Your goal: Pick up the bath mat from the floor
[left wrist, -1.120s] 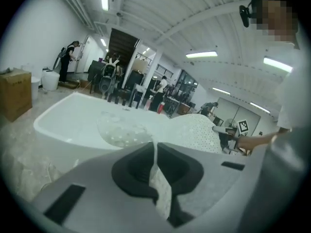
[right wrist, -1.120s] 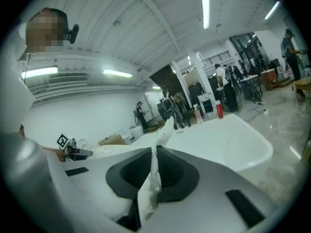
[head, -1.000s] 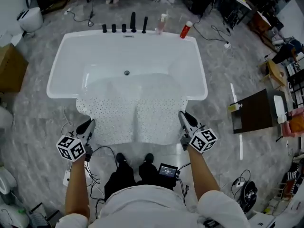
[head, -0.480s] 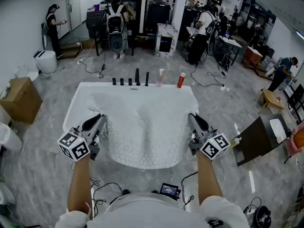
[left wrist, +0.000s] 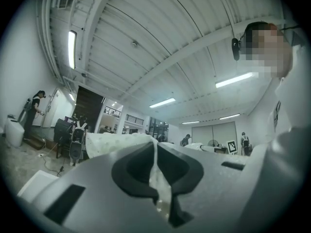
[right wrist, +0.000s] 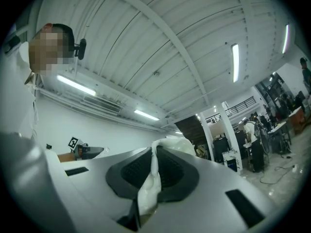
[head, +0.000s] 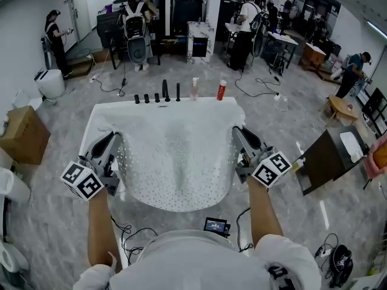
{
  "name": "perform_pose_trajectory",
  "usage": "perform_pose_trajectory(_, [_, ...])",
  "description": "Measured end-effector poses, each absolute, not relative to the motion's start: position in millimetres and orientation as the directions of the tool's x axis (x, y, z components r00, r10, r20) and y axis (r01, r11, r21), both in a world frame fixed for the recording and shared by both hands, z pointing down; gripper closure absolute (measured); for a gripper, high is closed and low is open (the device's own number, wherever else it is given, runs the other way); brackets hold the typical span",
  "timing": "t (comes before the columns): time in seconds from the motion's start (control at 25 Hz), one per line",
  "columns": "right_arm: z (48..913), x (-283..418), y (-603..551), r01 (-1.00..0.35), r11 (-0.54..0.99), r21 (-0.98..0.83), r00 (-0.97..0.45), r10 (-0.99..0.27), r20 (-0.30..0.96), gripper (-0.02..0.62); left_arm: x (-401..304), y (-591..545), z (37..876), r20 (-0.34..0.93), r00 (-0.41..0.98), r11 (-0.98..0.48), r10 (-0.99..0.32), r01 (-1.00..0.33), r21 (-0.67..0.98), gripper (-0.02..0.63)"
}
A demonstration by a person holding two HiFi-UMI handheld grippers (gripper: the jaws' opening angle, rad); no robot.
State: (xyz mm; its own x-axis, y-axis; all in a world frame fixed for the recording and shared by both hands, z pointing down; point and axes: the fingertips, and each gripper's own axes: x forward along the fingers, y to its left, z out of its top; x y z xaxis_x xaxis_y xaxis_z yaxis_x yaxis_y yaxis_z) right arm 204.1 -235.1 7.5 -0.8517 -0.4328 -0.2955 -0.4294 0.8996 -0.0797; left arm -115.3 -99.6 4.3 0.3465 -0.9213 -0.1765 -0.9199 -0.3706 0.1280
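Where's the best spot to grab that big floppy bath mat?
Probably by its two top corners, one gripper from each side. The bath mat is thin and limp, so the left gripper and right gripper pinching opposite edges hold it spread.

no readable text, labels or numbers

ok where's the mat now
In the head view the mat hangs mid-frame, clamped at its sides by the left gripper and right gripper, hiding most of the tub.
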Motion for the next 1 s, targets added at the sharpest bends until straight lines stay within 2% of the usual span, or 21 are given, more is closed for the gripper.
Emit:
perform_pose_trajectory(0.28, [0.1,204.2,-230.3,-0.425,0.903,-0.060,-0.850,-0.421,-0.316,0.546,-119.0,-97.8,0.3,-0.161,0.310,-0.325,-0.937,-0.942,0.082,0.581])
perform_pose_trajectory(1.0, [-5.8,219.2,-230.4,-0.440,0.898,-0.008,-0.838,-0.414,-0.355,0.546,-109.2,-101.3,-10.5,-0.215,0.315,-0.331,-0.924,-0.943,0.041,0.580])
